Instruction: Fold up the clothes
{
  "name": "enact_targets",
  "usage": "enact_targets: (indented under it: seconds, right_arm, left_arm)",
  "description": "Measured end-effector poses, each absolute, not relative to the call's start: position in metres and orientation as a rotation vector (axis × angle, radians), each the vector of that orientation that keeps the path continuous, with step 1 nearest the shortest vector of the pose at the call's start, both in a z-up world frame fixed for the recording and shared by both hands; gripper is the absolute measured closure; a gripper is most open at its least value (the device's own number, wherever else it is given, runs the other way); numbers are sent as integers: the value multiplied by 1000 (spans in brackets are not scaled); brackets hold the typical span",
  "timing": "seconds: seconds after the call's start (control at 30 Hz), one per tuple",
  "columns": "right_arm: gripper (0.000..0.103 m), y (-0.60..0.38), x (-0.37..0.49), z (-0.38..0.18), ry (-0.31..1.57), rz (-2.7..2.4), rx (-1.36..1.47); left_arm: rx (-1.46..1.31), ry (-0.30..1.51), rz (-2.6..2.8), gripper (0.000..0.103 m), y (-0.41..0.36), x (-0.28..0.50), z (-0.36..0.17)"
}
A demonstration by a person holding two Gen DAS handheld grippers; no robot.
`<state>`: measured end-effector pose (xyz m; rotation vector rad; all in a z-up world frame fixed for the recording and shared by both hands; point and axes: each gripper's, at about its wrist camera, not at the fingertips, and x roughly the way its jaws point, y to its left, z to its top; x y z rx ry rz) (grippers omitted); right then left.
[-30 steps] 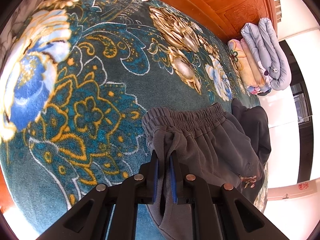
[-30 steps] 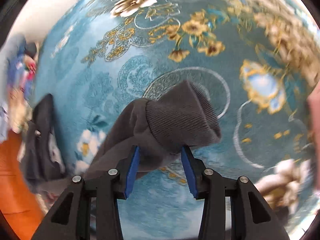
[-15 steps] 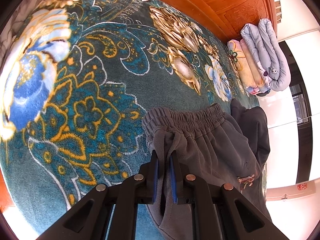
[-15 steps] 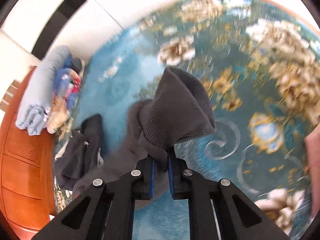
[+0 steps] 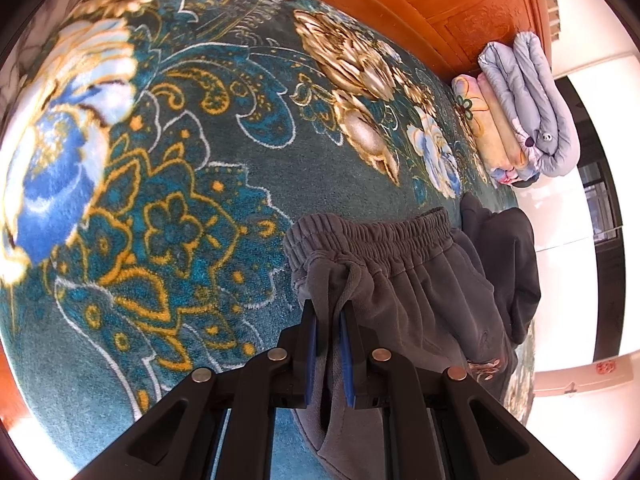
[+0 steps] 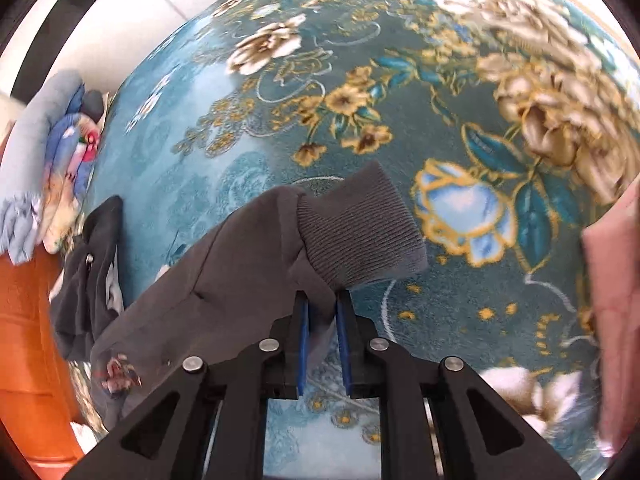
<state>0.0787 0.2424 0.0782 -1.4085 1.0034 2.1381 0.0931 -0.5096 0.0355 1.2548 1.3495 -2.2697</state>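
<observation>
Left wrist view is filled mostly by the teal floral blanket (image 5: 168, 168), the landmark for everything else. Along its far edge runs a wooden headboard (image 5: 448, 4), and against that, at the blanket's far right corner, sits a stack of folded quilts (image 5: 524, 108). On the blanket's near right part lie the grey sweatpants (image 5: 408, 280), waistband toward the headboard, with a darker garment (image 5: 504, 256) touching them on the side nearest the quilts. The left gripper (image 5: 328, 320) has its tongs pressed together on a pinch of cloth just below the waistband, beside the drawstring. In the right wrist view the right gripper (image 6: 322, 312) pinches the pants just below the ribbed ankle cuff (image 6: 360, 232), which stands lifted clear of the blanket; its tongs have just eased a little wider, yet the cloth is plainly caught between them. Judging by this, the fold has barely begun: both ends of one garment are gripped, but the cuff has not been brought to the waistband, and the dark garment lies in a loose heap. Hard to read are the small emblem (image 6: 116, 372) on the pants, which is blurred, and a pink cloth (image 6: 612, 300) at the right edge, cut off so that I cannot tell what it is.
</observation>
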Motion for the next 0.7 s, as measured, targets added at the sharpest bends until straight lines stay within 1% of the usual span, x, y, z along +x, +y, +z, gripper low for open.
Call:
enact_targets:
  seconds: [0.03,0.1,0.13,0.17,0.23,0.3,0.37,0.43,0.53,0.63,0.7]
  right_arm:
    - [85,238,83,86,998,2166,-1415]
    - [71,223,92,98,989,2239,-1462]
    - [60,212,101,104,975,2280,-1500]
    - [56,205,113,104,987,2284,-1549]
    - [56,191,138,100,1024,2271,-1655]
    - [56,178,164,97,1061,2254,-1761]
    - [56,168,191,86,1112,2198,-1859]
    - [56,161,221,66,1183,2085,-1940]
    - [55,153,263,32,1308,1925,-2028]
    - [55,160,278,4,1470,1903,-1918]
    - [55,160,282,-4,1505,1904,-1891]
  left_arm:
    - [1255,1355,-2267,91,-510,93,35]
    - [1254,1367,-2263,91,-510,94,34]
    - [1254,1370,-2263,91,-510,94,34]
    - [1256,1367,-2264,90,-510,94,34]
    - [1269,1362,-2263,90,-509,95,33]
    - [1284,1360,-2263,86,-507,96,32]
    - [1316,1362,-2237,73,-505,96,26]
    - [1341,1391,-2205,69,-504,96,20]
    - [1354,1431,-2192,69,-499,95,13]
    - [1345,1410,-2200,72,-493,98,14]
    - [1341,1405,-2199,75,-490,100,17]
